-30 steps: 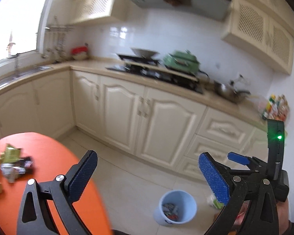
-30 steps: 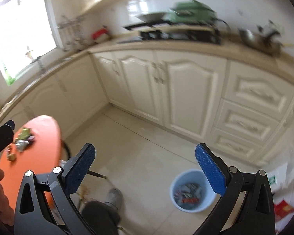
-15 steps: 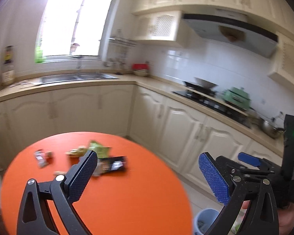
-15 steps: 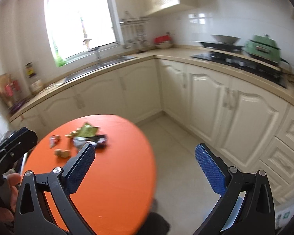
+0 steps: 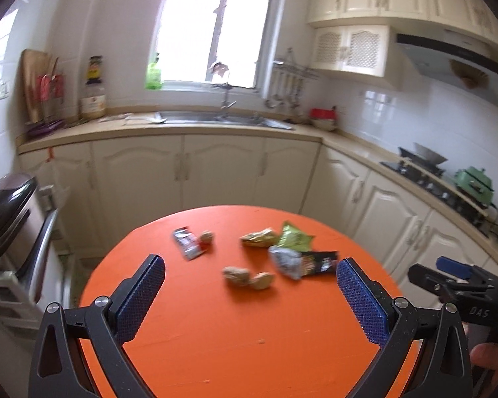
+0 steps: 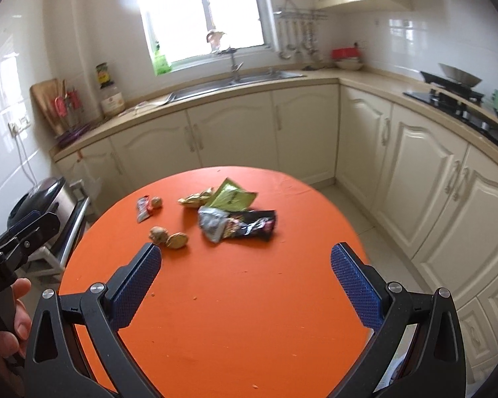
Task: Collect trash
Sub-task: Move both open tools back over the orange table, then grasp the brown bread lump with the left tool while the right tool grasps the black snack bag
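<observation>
Trash lies scattered on a round orange table (image 5: 249, 331) (image 6: 235, 315). A black snack wrapper (image 5: 318, 262) (image 6: 252, 225) sits beside a crumpled silver one (image 5: 284, 260) (image 6: 210, 224), with a green packet (image 5: 293, 237) (image 6: 230, 197) and a gold wrapper (image 5: 259, 237) (image 6: 194, 199) behind. Two walnut shells (image 5: 247, 277) (image 6: 169, 237) lie nearer; a small red-grey wrapper (image 5: 187, 242) (image 6: 142, 209) and a nut (image 5: 207, 238) (image 6: 156, 202) are at the left. My left gripper (image 5: 249, 295) and right gripper (image 6: 245, 275) hover open above the table's near half, both empty.
Cream cabinets and a counter with a sink (image 5: 215, 119) run along the back and right, with a stove (image 6: 455, 96) at right. A black-lidded appliance (image 5: 6, 205) on a metal rack stands left of the table. Tiled floor (image 6: 352, 205) shows right of the table.
Both views have swung left, from the floor and its blue bin to the orange table. The trash now lies centred ahead of both open grippers.
</observation>
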Available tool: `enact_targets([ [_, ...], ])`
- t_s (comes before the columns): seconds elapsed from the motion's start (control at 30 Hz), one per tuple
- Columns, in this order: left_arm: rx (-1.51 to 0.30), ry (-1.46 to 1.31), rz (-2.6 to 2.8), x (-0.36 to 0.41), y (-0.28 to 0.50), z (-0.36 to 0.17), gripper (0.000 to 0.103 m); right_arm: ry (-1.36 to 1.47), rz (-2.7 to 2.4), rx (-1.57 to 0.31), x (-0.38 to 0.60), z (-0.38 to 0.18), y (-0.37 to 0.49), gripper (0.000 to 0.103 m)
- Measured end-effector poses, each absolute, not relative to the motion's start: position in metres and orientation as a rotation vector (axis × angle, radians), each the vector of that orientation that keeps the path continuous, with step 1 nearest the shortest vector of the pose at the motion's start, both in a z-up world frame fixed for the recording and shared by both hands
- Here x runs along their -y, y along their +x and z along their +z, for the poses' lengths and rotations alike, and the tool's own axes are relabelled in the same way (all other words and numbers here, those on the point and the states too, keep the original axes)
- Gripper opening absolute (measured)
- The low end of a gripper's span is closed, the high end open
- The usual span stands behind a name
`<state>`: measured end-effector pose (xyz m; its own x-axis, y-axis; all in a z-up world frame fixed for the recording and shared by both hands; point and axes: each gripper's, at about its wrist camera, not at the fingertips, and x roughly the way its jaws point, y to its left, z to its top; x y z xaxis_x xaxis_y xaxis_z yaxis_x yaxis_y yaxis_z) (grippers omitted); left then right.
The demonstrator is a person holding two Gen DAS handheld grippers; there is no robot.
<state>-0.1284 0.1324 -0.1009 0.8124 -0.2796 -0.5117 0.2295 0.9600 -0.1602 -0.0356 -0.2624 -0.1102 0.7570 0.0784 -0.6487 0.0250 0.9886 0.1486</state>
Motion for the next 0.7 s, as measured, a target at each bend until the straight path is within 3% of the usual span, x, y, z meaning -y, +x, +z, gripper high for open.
enact_targets([
  [0.3, -0.687, -0.062, -0.234, -0.095, -0.067, -0.125, 0.102, 0.12, 0.043, -0.805, 0.257, -0.149, 0.008, 0.103],
  [0.7, -0.872, -0.021, -0.227, -0.053, 0.072, -0.173, 0.102, 0.13, 0.042, -0.914, 0.266, -0.203, 0.067, 0.103],
])
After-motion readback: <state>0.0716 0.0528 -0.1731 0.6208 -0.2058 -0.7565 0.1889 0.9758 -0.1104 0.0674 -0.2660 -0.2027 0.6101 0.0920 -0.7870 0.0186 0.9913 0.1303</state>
